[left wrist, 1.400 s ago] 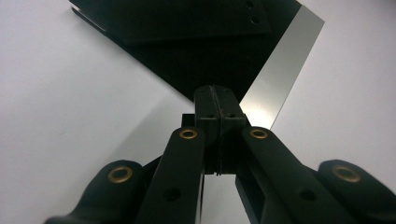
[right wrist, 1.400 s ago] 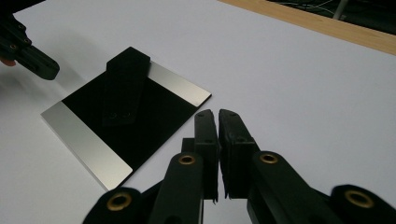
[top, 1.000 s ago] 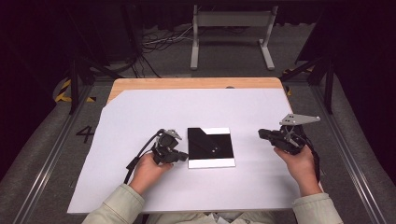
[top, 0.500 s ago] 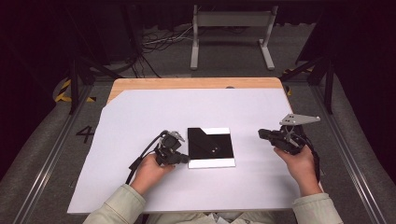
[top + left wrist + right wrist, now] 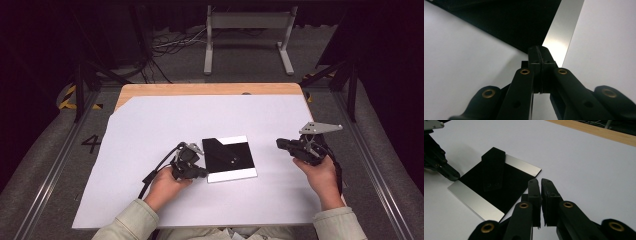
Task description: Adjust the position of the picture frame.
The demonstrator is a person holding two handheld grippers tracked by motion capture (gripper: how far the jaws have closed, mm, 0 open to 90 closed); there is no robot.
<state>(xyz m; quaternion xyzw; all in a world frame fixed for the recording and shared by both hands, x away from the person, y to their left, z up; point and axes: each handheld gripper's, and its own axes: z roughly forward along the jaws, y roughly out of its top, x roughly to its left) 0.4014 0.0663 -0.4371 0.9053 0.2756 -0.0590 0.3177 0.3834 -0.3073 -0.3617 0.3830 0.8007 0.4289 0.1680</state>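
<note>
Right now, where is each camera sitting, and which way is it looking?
High view: above the person's side, looking forward and down at the white table; both hands, left gripper, right gripper.
Left gripper view: on the left gripper, jaws shut, facing the black and silver plate.
Right gripper view: on the right gripper, facing that plate and the left gripper.
All three share the plate.

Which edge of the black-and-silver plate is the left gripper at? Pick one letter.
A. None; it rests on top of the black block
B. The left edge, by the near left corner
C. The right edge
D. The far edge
B: in the high view the left gripper, jaws shut, sits against the left side of the plate near its near left corner.
</note>
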